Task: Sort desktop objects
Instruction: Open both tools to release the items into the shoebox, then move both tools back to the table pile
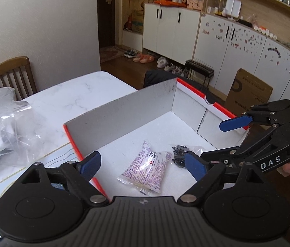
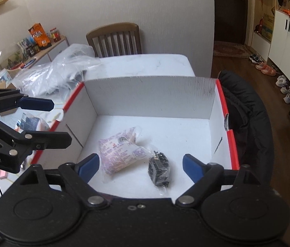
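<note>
A white cardboard box point(image 1: 124, 113) point(image 2: 149, 94) with a red rim stands open on the table. On its floor lie a pink-printed snack packet point(image 1: 145, 168) point(image 2: 118, 150) and, right beside it, a small clear bag of black parts point(image 1: 179, 154) point(image 2: 158, 168). My left gripper point(image 1: 143, 160) point(image 2: 56, 121) hangs open over the box's left wall, holding nothing. My right gripper point(image 2: 140, 162) point(image 1: 225, 138) is open above the box's near side, its blue pads wide apart over both items and touching neither.
A crumpled clear plastic bag point(image 1: 0, 119) point(image 2: 58, 72) lies on the marble table point(image 1: 73, 90) left of the box. A wooden chair point(image 2: 114, 39) stands behind the table. A black jacket point(image 2: 248, 113) drapes to the box's right. Small packets point(image 2: 29, 122) lie left of the box.
</note>
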Demonstrator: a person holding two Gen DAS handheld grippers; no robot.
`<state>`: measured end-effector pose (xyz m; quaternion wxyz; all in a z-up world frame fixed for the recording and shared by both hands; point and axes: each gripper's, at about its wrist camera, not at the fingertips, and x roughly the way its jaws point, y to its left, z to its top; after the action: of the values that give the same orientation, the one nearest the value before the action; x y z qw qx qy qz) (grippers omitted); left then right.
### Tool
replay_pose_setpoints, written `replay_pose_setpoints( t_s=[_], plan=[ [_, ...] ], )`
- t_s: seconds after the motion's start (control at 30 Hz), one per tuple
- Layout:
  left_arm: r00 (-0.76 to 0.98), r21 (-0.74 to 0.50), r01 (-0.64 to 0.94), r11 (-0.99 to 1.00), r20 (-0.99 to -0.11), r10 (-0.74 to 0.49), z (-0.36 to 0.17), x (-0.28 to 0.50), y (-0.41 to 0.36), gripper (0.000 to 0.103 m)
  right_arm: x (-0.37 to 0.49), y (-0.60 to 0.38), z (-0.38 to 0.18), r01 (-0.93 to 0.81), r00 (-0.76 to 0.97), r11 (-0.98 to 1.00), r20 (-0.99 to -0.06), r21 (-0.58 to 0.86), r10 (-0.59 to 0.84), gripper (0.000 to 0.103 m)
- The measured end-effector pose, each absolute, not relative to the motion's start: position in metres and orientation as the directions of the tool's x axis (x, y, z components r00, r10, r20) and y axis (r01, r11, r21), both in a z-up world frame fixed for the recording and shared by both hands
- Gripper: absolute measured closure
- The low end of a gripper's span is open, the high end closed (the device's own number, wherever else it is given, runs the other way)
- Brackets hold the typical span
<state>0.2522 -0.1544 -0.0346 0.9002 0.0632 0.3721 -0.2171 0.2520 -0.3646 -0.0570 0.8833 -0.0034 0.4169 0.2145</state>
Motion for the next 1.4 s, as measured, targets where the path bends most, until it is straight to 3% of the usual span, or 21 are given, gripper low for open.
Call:
replay_pose_setpoints(
  t_s=[0.07, 0.13, 0.3, 1.4],
  plan=[
    [0.633, -0.059, 0.432, 0.9, -0.691, -0.349, -0.032, 0.248, -0.148, 0.011, 0.246, -0.361, -0.053, -0.379, 0.576, 0.909, -0.724, 0.175, 0.379, 0.01],
    [0.637, -0.072, 0.429, 0.9, -0.683, -0.358, -0.029, 0.242, -0.14, 0.003, 0.241, -0.357, -0.05, -0.375, 0.591, 0.91, -0.711, 0.176, 0.382, 0.008],
    [0.653, -0.098, 0.424, 0.9, -0.656, -0.379, -0.02, 0.225, -0.12, 0.001, 0.228, -0.342, -0.041, -0.376, 0.609, 0.907, -0.687, 0.19, 0.397, 0.006],
    [0.758, -0.111, 0.229, 0.967, -0.603, -0.249, -0.034, 0.112, 0.075, 0.001, 0.147, -0.174, -0.044, -0.513, 0.576, 0.848, -0.679, 0.132, 0.455, 0.005]
  ],
)
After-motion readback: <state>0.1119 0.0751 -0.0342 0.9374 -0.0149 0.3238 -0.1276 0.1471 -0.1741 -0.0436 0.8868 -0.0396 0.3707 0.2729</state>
